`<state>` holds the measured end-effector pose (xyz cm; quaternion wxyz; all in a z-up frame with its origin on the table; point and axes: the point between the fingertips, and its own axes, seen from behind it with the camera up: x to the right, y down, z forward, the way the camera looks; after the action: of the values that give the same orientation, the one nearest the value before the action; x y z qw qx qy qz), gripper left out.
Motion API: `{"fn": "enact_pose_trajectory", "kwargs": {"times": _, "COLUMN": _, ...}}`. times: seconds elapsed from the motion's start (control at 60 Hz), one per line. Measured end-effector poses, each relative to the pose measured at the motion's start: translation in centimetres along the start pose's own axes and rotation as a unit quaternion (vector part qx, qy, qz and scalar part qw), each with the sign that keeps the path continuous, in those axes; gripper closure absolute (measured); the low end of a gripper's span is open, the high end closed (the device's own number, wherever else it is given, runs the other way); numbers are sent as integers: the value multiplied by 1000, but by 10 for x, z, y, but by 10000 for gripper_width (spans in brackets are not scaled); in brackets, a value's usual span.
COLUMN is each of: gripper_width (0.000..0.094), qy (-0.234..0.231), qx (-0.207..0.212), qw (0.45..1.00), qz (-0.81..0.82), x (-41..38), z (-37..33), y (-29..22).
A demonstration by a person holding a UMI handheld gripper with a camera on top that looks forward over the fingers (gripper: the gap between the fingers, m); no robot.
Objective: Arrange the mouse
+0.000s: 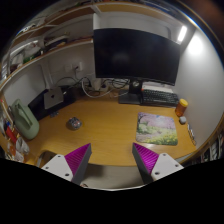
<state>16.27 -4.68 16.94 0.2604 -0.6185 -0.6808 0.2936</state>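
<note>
Hand-held gripper (pixel 110 160) released and empty, small grey mouse (pixel 73 123) far-left beyond its fingers, on wooden bench (pixel 110 125)

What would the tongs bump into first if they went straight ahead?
Probably nothing on the desk itself: the tongs are open, with bare wood ahead. Further on stands the monitor, though depth is hard to judge. The mouse lies off to the left and the mouse pad to the right.

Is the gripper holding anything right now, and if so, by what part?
Nothing is held. The gripper is open, with only bare desk showing between its fingers. The mouse lies on the desk well beyond them, untouched.
</note>
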Motion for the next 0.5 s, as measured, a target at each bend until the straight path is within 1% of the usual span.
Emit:
{"fn": "enact_pose_trajectory", "kwargs": {"times": 0.083, "gripper_width": 86, "qy": -13, "qx": -1, "qw": 1000, "qz": -6, "x": -13, "z": 4, "y": 1}}
{"fn": "enact_pose_trajectory", "kwargs": {"times": 0.1, "gripper_width": 86, "qy": -11, "qx": -1, "qw": 1000, "qz": -6, "x": -28, "z": 9, "y": 2}}
{"fn": "enact_pose_trajectory", "kwargs": {"times": 0.3, "gripper_width": 83, "qy": -38, "qx": -14, "qw": 999, "qz": -14, "x": -77, "z": 23, "y": 11}}
{"fn": "enact_pose_trajectory", "kwargs": {"times": 0.5, "gripper_width": 84, "qy": -55, "qx": -26, "qw": 998, "qz": -24, "x": -131, "z": 39, "y": 20}}
